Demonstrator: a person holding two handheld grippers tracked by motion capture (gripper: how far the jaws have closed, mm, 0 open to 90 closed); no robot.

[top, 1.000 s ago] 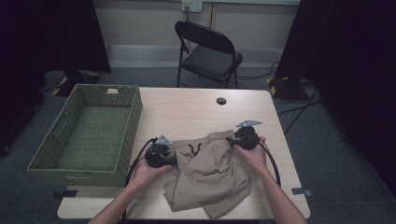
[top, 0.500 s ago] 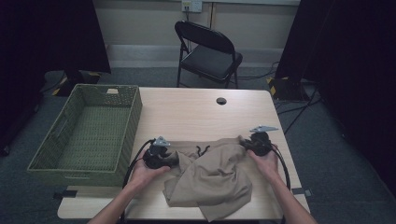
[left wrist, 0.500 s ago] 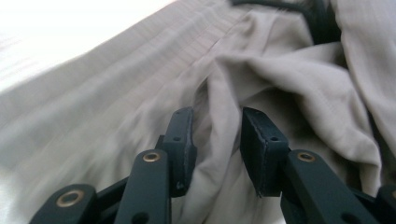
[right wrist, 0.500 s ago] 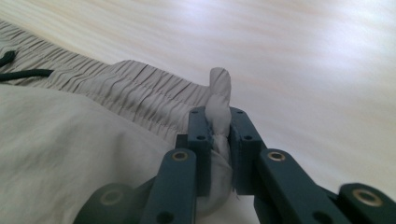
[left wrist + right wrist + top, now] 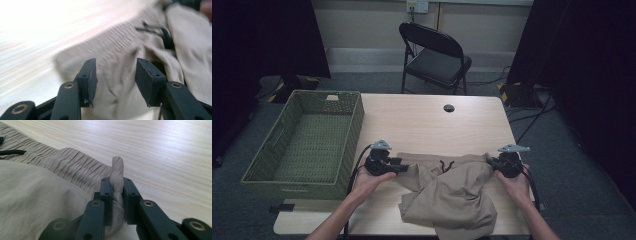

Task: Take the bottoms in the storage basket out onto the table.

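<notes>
A crumpled beige garment (image 5: 452,195) with an elastic waistband (image 5: 75,167) and a black drawstring (image 5: 444,165) lies on the near part of the wooden table (image 5: 422,120). My left gripper (image 5: 400,165) is at the waistband's left end. Its jaws (image 5: 115,62) have just been opening and stand apart over the cloth (image 5: 120,50), their pads not pressing it. My right gripper (image 5: 491,162) is at the waistband's right end. Its jaws (image 5: 116,180) have just closed and now pinch an upright fold of the beige cloth (image 5: 37,195).
A green woven basket (image 5: 307,140) sits on the table's left side, close to my left hand. A round cable hole (image 5: 449,108) is in the far middle of the tabletop. A black folding chair (image 5: 437,55) stands behind the table.
My right gripper has moved to the right and slightly toward me, pulling the waistband out straight. The left gripper has stayed at the left end of the cloth.
</notes>
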